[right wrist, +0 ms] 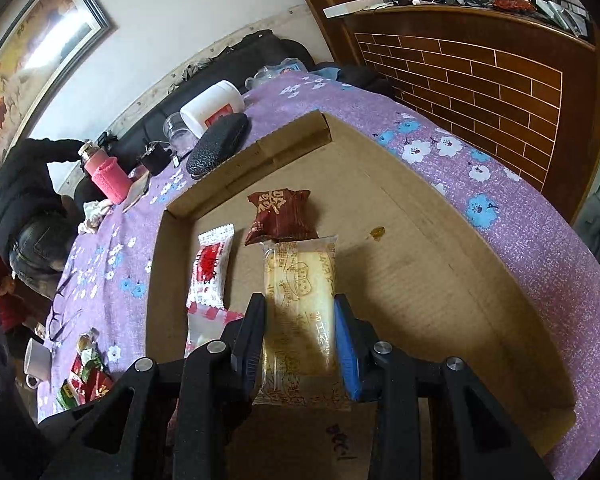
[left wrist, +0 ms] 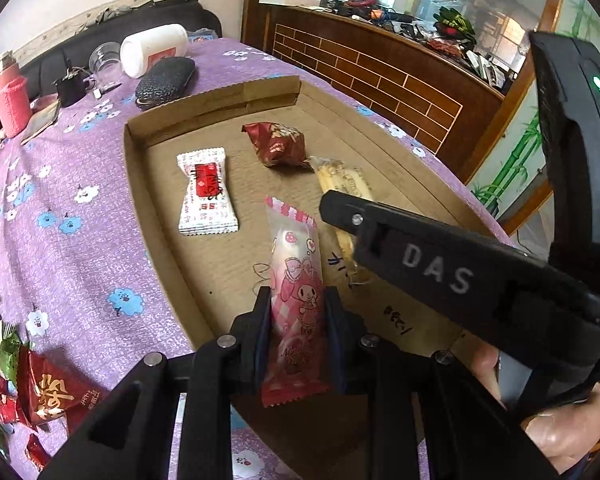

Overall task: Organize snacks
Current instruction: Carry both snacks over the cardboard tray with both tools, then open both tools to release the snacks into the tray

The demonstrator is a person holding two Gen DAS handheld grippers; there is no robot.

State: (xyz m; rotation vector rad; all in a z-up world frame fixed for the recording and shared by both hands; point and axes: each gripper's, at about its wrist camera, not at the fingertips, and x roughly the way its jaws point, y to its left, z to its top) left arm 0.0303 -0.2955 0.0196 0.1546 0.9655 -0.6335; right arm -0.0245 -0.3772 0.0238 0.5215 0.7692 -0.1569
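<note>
Two grippers, one marked "DAS" (left wrist: 436,268), pinch snacks: left gripper (left wrist: 298,320) pink wrapper (left wrist: 296,272), right gripper (right wrist: 300,336) yellow cake (right wrist: 300,300).

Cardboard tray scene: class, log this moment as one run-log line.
left gripper: shut on pink snack bar | right gripper: shut on yellow cake pack | cardboard tray: two snacks lying

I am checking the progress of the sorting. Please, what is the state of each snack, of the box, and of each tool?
Pink snack: gripped by left tool, above the box.
Yellow cake pack: gripped by right tool, above the box.
White-red candy: lying flat in the box.
Dark red snack: lying in the box.
Cardboard box: open, on the purple cloth.
Snack pile: outside the box, unsorted.
</note>
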